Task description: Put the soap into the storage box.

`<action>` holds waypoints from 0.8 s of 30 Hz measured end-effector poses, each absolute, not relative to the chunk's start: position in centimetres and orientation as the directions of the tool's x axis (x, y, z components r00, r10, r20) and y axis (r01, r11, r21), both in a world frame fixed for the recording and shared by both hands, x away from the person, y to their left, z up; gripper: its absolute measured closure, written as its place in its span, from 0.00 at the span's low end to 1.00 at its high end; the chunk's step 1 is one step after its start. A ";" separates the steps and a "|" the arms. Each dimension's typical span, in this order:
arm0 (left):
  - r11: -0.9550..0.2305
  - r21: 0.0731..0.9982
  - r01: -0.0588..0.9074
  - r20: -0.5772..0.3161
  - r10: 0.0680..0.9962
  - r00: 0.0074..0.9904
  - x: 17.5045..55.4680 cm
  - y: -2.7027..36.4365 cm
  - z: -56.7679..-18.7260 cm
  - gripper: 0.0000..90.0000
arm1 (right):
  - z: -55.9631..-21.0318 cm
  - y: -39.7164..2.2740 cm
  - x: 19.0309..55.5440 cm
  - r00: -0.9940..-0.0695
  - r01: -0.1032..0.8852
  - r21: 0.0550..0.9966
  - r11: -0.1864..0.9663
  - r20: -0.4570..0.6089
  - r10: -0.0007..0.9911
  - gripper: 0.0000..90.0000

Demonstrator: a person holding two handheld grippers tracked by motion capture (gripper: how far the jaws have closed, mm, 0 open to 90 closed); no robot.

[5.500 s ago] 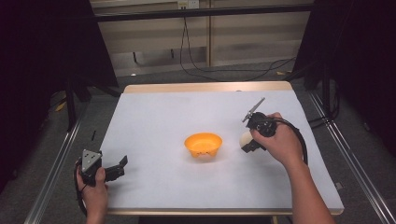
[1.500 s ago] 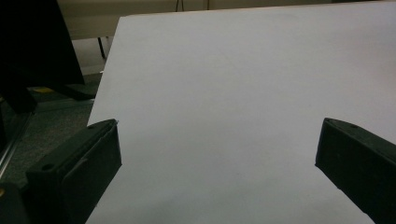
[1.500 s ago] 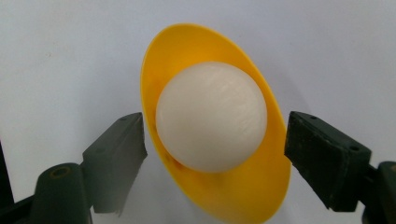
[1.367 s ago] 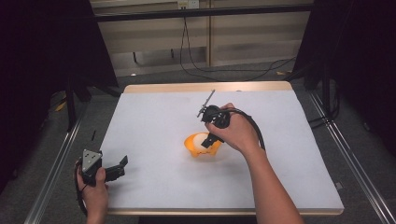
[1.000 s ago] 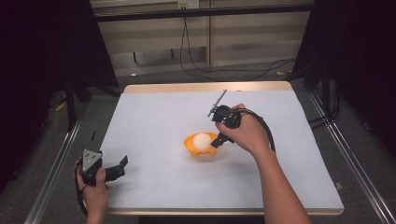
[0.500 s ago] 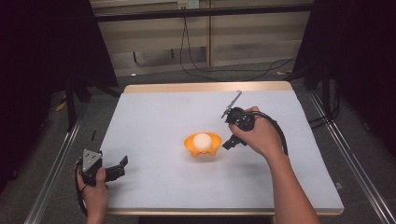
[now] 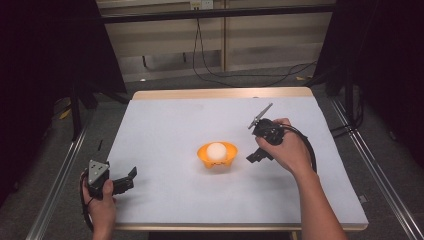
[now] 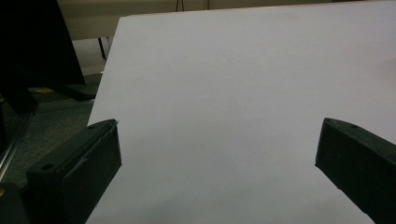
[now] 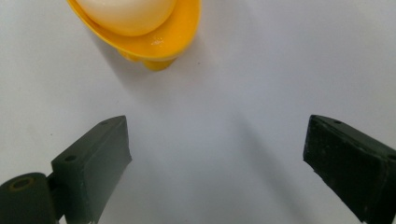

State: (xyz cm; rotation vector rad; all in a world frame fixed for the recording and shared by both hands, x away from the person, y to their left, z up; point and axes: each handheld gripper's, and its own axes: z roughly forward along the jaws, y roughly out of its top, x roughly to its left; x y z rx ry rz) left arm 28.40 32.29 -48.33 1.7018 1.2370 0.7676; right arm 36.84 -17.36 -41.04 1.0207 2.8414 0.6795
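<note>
Both pairs of jaws stand wide apart with nothing between them; those of the right gripper (image 7: 253,157) have just been opening, and in the right gripper view (image 9: 217,172) only bare tabletop lies between its two black pads, with the bowl just beyond their tips.

Largest is the table (image 7: 165,120), a pale sheet with a wooden rim, set on a grey floor. The person's right forearm comes in over the near edge, toward the right corner, and the right hand (image 7: 285,147) holds its gripper right of the table's middle, pointed left at the bowl and close to it without touching. The left hand (image 7: 100,192) sits at the near left corner, its gripper, the left gripper (image 7: 131,177), low over the table and pointing right; in the left gripper view (image 8: 219,154) only empty table lies ahead.

An orange bowl (image 7: 216,159) stands upright about the middle of the table, slightly nearer the near edge. Inside it rests a white egg (image 7: 216,150), smallest of all, its top rising above the rim.
</note>
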 end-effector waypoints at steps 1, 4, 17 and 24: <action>-0.127 0.903 0.411 -0.010 0.949 0.316 28.4 32.3 -48.3 0.00 | -41.1 -17.6 36.8 -0.784 0.591 0.421 0.688 0.098 0.614 0.06; -0.129 0.903 0.410 -0.008 0.949 0.315 28.4 32.3 -48.3 0.00 | -41.5 -18.3 36.4 -0.768 0.606 0.431 0.669 0.099 0.632 0.05; -0.129 0.903 0.410 -0.007 0.949 0.315 28.4 32.3 -48.3 0.00 | -43.0 -21.3 34.8 -0.727 0.635 0.487 0.600 0.115 0.677 0.04; -0.128 0.903 0.410 -0.008 0.949 0.315 28.4 32.3 -48.3 0.00 | -43.7 -22.8 33.9 -0.709 0.641 0.515 0.568 0.116 0.695 0.03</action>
